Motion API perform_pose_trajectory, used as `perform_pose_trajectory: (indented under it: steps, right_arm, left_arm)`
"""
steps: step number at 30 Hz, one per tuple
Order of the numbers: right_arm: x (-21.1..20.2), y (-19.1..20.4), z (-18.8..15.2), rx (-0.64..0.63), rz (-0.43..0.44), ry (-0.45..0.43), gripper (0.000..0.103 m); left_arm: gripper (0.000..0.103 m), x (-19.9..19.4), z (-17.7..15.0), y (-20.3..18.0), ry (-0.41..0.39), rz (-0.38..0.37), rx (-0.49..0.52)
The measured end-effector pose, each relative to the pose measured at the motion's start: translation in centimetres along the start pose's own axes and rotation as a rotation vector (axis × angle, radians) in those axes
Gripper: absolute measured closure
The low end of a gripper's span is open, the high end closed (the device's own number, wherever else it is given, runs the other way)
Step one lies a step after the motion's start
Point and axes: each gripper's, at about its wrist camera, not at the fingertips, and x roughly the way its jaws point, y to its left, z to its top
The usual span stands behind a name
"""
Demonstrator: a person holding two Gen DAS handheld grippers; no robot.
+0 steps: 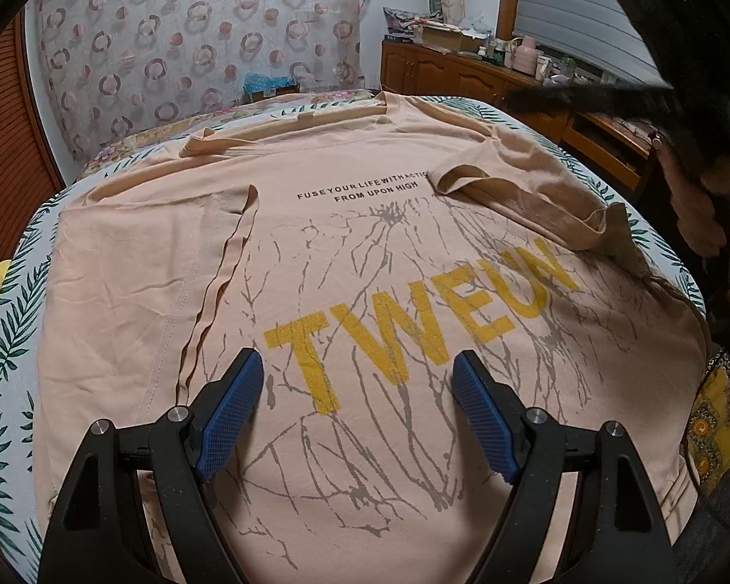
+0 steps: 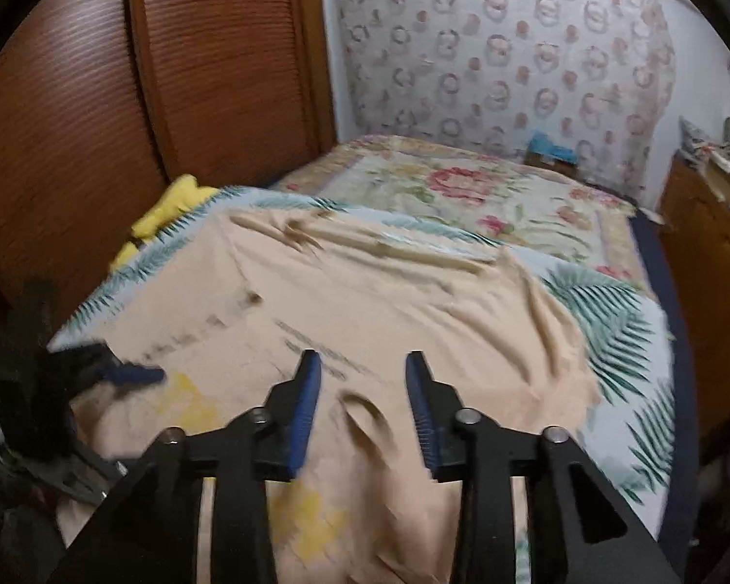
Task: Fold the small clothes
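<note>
The left wrist camera is looking steeply down along its fingers, close over the printed T-shirt (image 1: 365, 253), facing the patterned curtain (image 1: 180, 44) and cabinet (image 1: 443, 70). The right wrist camera is sitting near the shirt's side, aiming across the bed (image 2: 462, 194) toward the wooden door (image 2: 170, 73). Both views are sharing the shirt, leaf-print sheet (image 2: 623, 321) and curtain.

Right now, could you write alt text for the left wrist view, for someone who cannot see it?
A peach T-shirt printed with yellow "TWEUW" lettering lies spread on a leaf-patterned bedcover, both sleeves folded inward. The left tool hovers over its lower part, blue pads wide apart and gripping nothing. A patterned wall hanging fills the background.
</note>
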Motion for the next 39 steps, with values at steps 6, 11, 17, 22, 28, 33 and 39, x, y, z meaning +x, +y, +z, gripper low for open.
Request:
perform_pose_trajectory:
  steps: [6, 11, 17, 22, 28, 33, 39]
  right_arm:
    - [-1.6, -1.3, -4.7, 0.013, -0.098, 0.074, 0.065]
    - [-3.1, -1.4, -7.5, 0.052, -0.083, 0.089, 0.065]
    - [-2.9, -1.1, -8.4, 0.030, -0.085, 0.106, 0.079]
    - [-3.7, -0.1, -8.9, 0.009, -0.064, 0.089, 0.095]
    - [-5.2, 1.4, -10.0, -0.015, -0.031, 0.088, 0.096]
    - [-5.4, 2.4, -11.1, -0.007, 0.013, 0.109, 0.096]
    - [-5.5, 3.4, -11.6, 0.001, 0.051, 0.118, 0.094]
  left_arm:
    - [0.022, 0.0, 0.0, 0.0, 0.000, 0.003, 0.002]
    - [0.022, 0.0, 0.0, 0.0, 0.001, 0.004, 0.002]
    - [0.022, 0.1, 0.1, 0.0, 0.002, 0.008, 0.005]
    - [0.022, 0.1, 0.1, -0.1, 0.003, 0.010, 0.007]
    - [0.022, 0.1, 0.1, 0.0, 0.001, 0.010, 0.001]
    - [0.022, 0.0, 0.6, 0.4, -0.004, 0.026, -0.016]
    - [0.022, -0.6, 2.5, 0.1, -0.038, 0.023, 0.002]
